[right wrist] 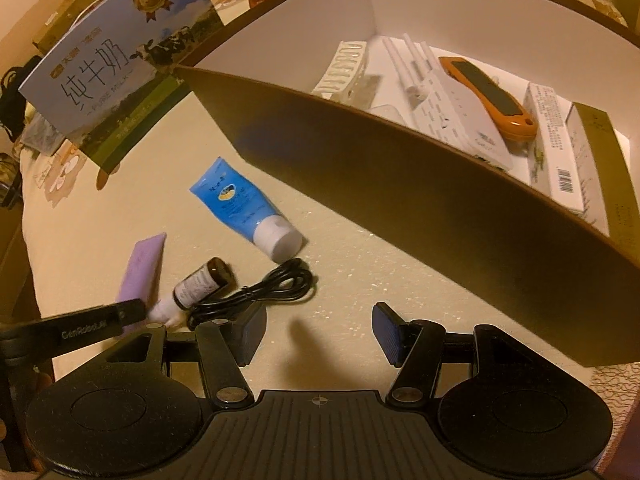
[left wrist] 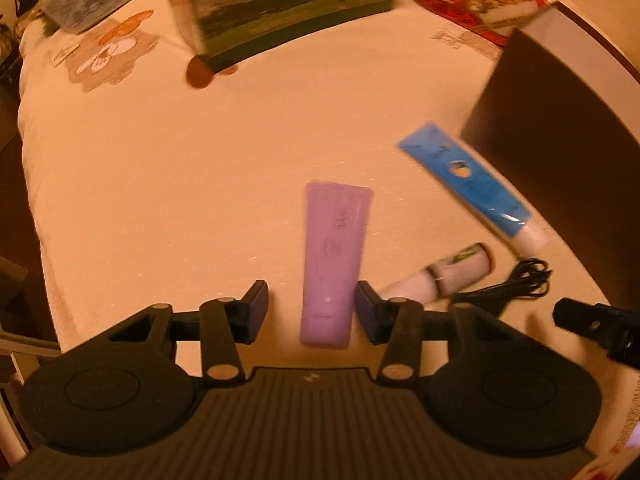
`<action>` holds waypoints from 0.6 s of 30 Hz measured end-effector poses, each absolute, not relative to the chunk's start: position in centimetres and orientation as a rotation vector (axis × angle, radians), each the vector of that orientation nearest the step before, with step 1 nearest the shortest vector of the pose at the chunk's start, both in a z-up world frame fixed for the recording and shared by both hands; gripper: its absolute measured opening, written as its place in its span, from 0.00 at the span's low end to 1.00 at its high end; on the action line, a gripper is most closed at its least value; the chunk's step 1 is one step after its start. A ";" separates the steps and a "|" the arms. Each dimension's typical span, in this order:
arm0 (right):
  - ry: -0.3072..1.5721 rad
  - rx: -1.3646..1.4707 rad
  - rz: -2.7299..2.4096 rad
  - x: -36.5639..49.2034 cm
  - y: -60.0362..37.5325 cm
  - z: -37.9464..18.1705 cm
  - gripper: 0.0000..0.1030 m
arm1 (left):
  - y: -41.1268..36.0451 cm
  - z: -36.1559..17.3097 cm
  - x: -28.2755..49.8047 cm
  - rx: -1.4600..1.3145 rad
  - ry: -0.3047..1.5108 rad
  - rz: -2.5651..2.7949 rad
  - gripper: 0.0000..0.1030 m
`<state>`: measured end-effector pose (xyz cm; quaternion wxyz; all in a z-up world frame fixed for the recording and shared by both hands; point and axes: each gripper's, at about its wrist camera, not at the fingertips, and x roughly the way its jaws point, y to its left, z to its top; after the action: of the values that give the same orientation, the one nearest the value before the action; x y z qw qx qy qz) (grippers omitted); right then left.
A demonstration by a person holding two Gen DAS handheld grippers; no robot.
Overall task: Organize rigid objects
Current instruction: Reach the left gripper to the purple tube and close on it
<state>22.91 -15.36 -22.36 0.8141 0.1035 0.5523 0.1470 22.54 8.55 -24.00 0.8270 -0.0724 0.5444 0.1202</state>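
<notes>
The left gripper straddles the flat lilac plastic tube, pads apparently not yet pressing it. The right gripper hangs spread, empty, beside the dark brown open cardboard box. Behind the box, the carton reads "PURE MILK" — its arm says "GenRobot.AI".

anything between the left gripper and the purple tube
Nothing visible. The purple tube lies flat with its lower end already between the open fingers of the left gripper; the small bottle lies off to the side.
</notes>
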 end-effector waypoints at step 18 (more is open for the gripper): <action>1.238 0.480 0.206 25.2 -12.8 -25.0 0.37 | 8.0 -24.9 23.2 0.103 1.130 0.161 0.42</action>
<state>25.20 -12.78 -25.03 0.7828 0.2223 0.5733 0.0957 23.19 8.02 -24.95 0.8402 0.0486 0.5348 0.0759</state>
